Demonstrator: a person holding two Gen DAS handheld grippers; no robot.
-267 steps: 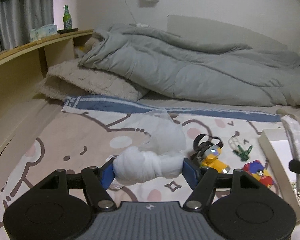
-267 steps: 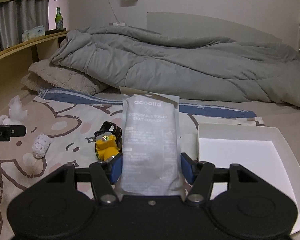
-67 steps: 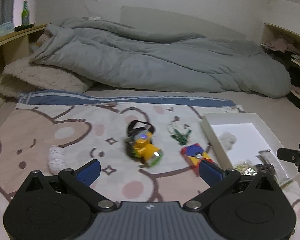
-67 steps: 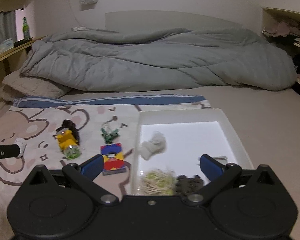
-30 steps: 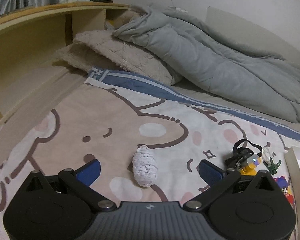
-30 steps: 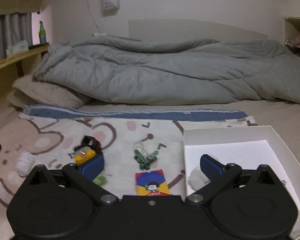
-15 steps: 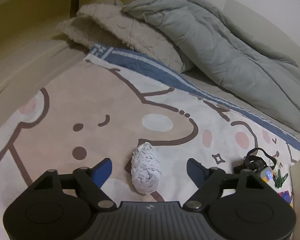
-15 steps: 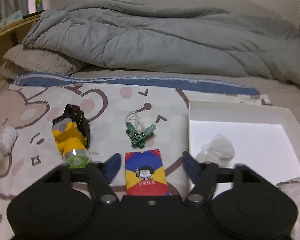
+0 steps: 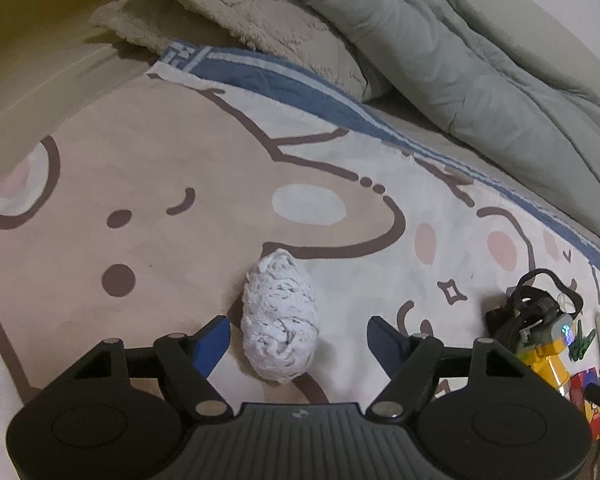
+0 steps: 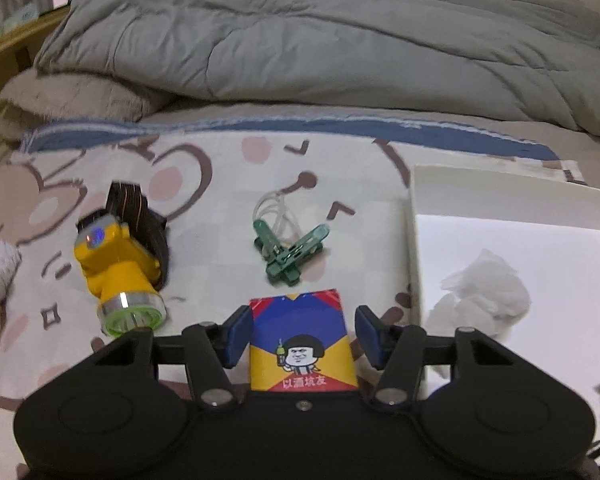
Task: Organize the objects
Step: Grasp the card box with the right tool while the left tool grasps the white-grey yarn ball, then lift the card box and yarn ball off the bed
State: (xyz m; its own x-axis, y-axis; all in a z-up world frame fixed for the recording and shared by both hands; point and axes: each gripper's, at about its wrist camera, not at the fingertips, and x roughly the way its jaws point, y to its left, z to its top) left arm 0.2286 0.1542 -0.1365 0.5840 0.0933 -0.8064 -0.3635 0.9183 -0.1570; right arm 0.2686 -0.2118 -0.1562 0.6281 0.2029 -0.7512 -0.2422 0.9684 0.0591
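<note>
My left gripper is open, its blue pads on either side of a white rolled cloth bundle lying on the cartoon bear blanket, with gaps on both sides. My right gripper is open around a red, blue and yellow card box flat on the blanket; the pads stand close to its edges. A yellow headlamp lies left of it, green clips behind it. The white tray at right holds a white crumpled tissue.
A grey duvet and a fuzzy beige pillow lie at the back of the bed. A wooden shelf runs along the left. The headlamp also shows at the right edge of the left wrist view.
Both grippers have lowered and moved forward. The left now straddles the cloth bundle and the right straddles the card box; both jaws have narrowed somewhat.
</note>
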